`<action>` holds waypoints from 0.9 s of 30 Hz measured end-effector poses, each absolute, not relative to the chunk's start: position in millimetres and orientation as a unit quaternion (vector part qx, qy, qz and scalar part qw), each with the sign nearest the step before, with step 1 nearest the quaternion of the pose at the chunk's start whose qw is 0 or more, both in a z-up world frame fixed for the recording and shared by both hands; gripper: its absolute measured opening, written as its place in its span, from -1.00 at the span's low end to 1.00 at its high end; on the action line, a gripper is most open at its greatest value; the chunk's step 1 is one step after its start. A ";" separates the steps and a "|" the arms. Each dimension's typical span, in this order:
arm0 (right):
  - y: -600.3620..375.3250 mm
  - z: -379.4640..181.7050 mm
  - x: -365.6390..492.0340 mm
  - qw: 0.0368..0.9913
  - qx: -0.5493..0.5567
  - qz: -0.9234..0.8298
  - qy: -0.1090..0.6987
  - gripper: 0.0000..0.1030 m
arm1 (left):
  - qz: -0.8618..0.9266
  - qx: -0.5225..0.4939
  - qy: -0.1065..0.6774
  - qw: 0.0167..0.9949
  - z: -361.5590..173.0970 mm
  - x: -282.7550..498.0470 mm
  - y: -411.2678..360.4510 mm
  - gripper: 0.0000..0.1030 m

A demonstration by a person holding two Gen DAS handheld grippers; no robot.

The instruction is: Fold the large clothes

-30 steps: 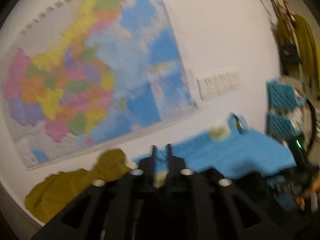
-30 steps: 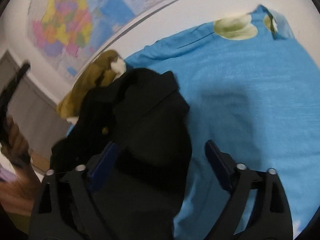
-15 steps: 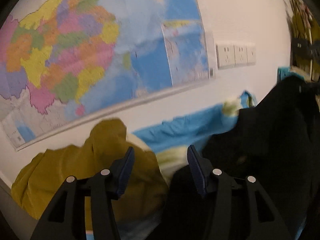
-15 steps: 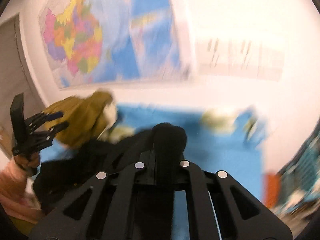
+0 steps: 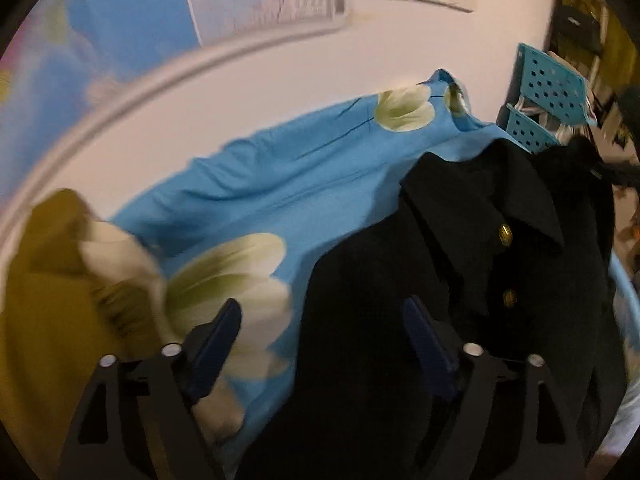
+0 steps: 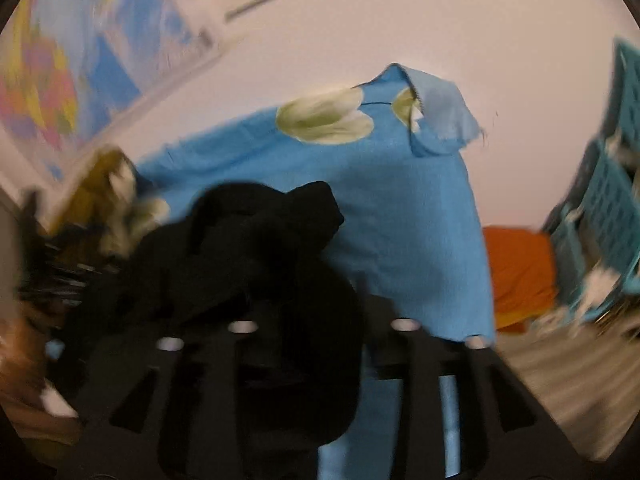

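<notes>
A black coat (image 5: 400,320) with gold buttons (image 5: 506,234) lies on a blue flowered sheet (image 5: 280,184), its collar toward the right. My left gripper (image 5: 320,340) hangs over the coat's left part. Its jaws are opening wide, with coat and sheet below them and no pad pressing on cloth. In the right wrist view the coat (image 6: 260,248) is bunched up over my right gripper (image 6: 320,320). Those jaws are opening with the cloth between them, and the cloth hides the fingertips. The blue sheet (image 6: 400,200) spreads out behind.
A mustard garment (image 5: 44,300) lies heaped at the sheet's left end against the wall, under a coloured map (image 5: 120,20). Teal perforated baskets (image 5: 548,88) stand at the right. An orange cloth (image 6: 520,272) lies beside the sheet. A blurred hand (image 6: 16,344) shows at the left edge.
The left gripper swung down from the wall map to over the coat while its jaws widened. The right gripper closed on the coat, carried it along, and its arms have since spread apart.
</notes>
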State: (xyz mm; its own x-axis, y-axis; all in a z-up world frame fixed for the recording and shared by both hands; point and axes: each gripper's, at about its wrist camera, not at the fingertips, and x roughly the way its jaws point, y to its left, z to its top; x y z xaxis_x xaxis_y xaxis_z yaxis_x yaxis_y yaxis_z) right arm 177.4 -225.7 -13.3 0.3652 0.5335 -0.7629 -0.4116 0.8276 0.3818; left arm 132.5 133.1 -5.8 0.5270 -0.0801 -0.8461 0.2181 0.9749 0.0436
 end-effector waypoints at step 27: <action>-99.6 -22.9 279.9 0.860 -0.079 0.211 0.457 -0.43 | 0.054 -0.015 0.429 0.902 -5.6 134.9 194.5 -0.76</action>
